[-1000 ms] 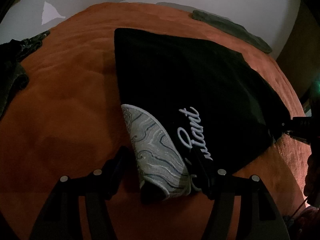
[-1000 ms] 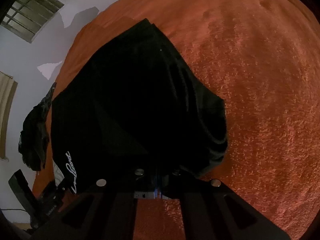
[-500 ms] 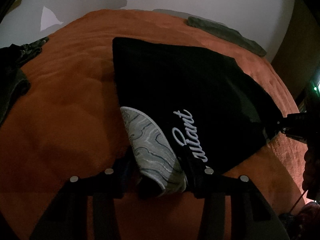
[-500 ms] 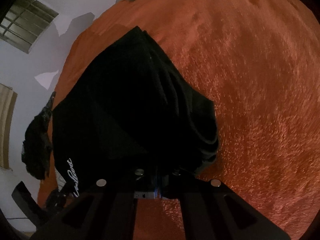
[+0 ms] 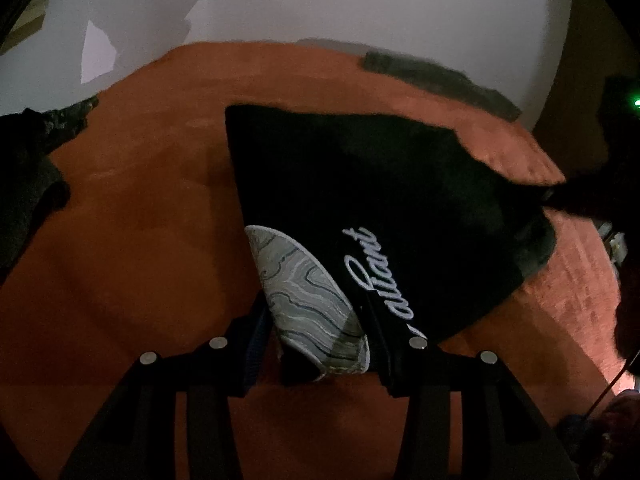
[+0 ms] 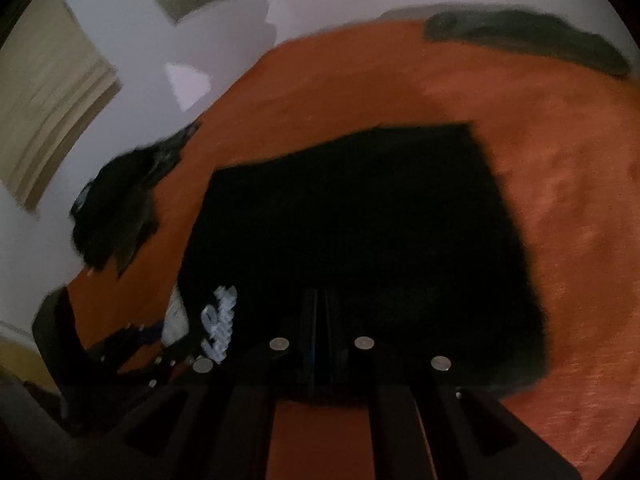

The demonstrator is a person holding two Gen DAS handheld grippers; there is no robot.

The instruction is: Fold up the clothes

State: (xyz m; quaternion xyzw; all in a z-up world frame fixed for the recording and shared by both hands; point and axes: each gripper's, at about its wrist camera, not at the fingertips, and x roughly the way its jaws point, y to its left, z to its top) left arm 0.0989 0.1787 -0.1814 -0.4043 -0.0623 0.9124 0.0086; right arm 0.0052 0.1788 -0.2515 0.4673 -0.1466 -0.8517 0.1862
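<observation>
An orange plush bedspread [image 5: 132, 248] fills both views under a pale wall [image 5: 320, 0]. On it lies the black garment [image 5: 360, 200], spread wide at the middle of the bed. A dark heap of clothes [image 6: 120, 216] sits near the far left edge, well apart, and a grey-green folded cloth [image 5: 436, 76] lies along the far edge by the wall. White script on the garment [image 5: 372, 276] reads something like "…aliant"; its first letters are hidden. A grey marbled lining [image 5: 308, 304] shows at the near edge, between the spread fingers of the left gripper [image 5: 316, 344], which pinches nothing. The right gripper [image 6: 320, 344] is clamped on the garment's hem.
</observation>
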